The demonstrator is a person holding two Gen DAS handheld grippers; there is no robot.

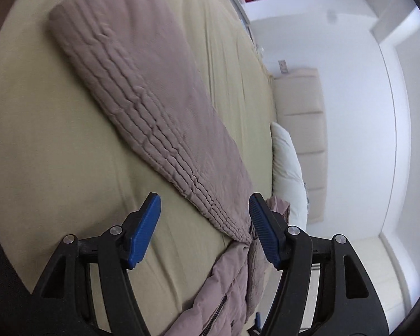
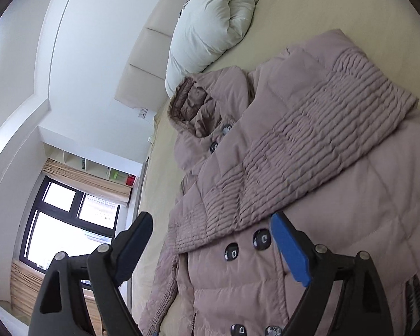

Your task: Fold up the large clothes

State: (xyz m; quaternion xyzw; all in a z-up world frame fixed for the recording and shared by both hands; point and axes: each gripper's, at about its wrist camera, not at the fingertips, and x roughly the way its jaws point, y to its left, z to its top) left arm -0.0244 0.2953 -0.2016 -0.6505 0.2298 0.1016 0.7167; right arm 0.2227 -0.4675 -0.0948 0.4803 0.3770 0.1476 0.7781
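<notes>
Across most of both views, a yellow-beige bed sheet point(image 1: 56, 140) is seen, filling the left half of the left wrist frame and the upper right of the right wrist frame.

On it a mauve quilted coat point(image 2: 308, 196) is laid front-up, taking the centre and lower right of the right wrist frame. Its collar point(image 2: 193, 106) points to upper centre, just beside a white duvet point(image 2: 210, 25) bunched at top centre. One ribbed sleeve point(image 2: 302, 151) is folded diagonally across the chest, cuff end toward the right edge. Dark buttons point(image 2: 261, 239) are seen in pairs below the sleeve, at lower centre.

In the left wrist view the other sleeve point(image 1: 142, 98) is stretched out flat on the sheet, from upper left down to lower centre, where it joins the coat body at the bottom edge. A padded headboard point(image 1: 302, 128) is seen at centre right, against a white wall.

A dark-framed window point(image 2: 70, 224) sits at lower left of the right wrist frame, shelving above it.

Left gripper point(image 1: 204, 228): fingers spread wide, nothing held, poised over the sleeve's shoulder end; contact cannot be told.

Right gripper point(image 2: 212, 247): fingers spread wide, nothing held, framing the folded sleeve's lower end and the upper buttons.
</notes>
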